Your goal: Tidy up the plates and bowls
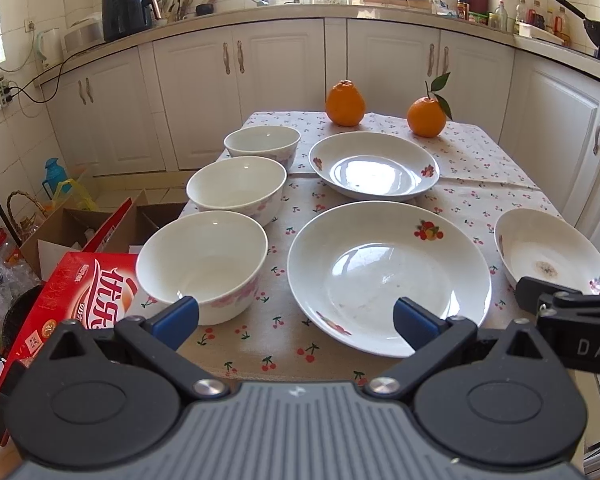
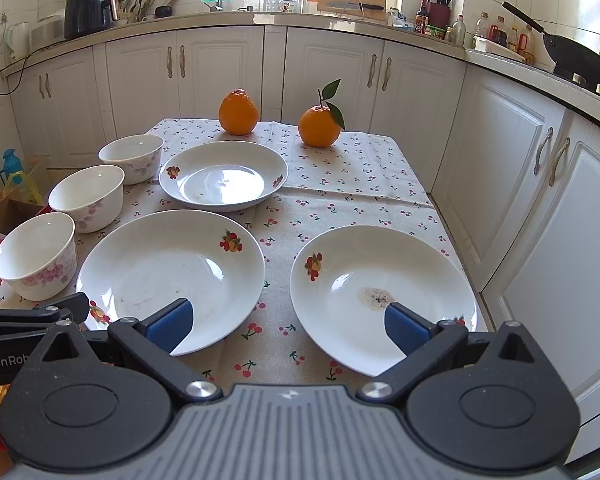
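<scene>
Three white bowls with pink flowers stand in a row along the table's left side: near (image 1: 202, 264) (image 2: 36, 256), middle (image 1: 236, 188) (image 2: 87, 196), far (image 1: 262, 145) (image 2: 131, 156). Three white plates with fruit prints lie on the cloth: near middle (image 1: 388, 276) (image 2: 170, 276), far (image 1: 374, 166) (image 2: 223, 176), near right with a brown stain (image 1: 550, 254) (image 2: 382, 292). My left gripper (image 1: 296, 320) is open and empty at the table's near edge, between the near bowl and the near middle plate. My right gripper (image 2: 288, 322) is open and empty, between the two near plates.
Two oranges (image 1: 345, 104) (image 1: 426, 116) sit at the table's far edge. A red carton (image 1: 80, 296) and open cardboard boxes (image 1: 72, 232) stand left of the table. White kitchen cabinets (image 2: 520, 160) run behind and to the right.
</scene>
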### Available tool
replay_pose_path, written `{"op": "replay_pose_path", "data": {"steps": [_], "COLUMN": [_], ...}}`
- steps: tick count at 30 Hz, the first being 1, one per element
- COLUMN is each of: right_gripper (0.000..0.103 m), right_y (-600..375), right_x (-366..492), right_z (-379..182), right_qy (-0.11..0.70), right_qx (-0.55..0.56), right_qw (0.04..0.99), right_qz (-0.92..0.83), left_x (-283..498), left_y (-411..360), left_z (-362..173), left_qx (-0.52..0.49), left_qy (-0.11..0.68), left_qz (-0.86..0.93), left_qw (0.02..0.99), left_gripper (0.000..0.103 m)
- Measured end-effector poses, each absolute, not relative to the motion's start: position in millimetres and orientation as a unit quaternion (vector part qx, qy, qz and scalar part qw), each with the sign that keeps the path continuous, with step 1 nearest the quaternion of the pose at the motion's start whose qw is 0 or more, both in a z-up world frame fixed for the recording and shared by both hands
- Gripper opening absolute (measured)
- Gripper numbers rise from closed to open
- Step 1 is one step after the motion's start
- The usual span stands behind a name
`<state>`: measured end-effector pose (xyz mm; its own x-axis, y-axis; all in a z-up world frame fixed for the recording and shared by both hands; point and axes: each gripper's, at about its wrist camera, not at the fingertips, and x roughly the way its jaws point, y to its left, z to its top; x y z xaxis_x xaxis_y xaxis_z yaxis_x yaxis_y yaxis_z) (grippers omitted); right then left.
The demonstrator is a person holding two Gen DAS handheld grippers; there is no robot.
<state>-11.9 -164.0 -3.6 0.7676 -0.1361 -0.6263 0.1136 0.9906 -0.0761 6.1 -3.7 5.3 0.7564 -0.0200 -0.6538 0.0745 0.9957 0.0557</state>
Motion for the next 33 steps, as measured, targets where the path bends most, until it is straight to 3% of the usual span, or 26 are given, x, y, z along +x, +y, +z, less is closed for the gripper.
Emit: {"op": "replay_pose_path", "data": {"steps": [24, 33], "right_gripper": [0.103, 0.103], "right_y": [-185.7, -232.4], "right_x": [0.0, 1.4], "right_z": [18.0, 12.9], "right_qy": [0.282, 0.266], "right_qx": [-0.031, -0.048], "right_qw": [0.958, 0.962], "right_qz": [-0.053, -0.043], "left_x": [41.0, 53.7], "left_y": [-13.1, -36.2], "left_z": [26.0, 24.1], "left_qx": [0.031, 0.086], "left_qy": [0.321, 0.3], "left_qz": [-0.104, -0.132], "left_qw": [0.941, 0.941], "left_gripper": [0.102, 0.102]}}
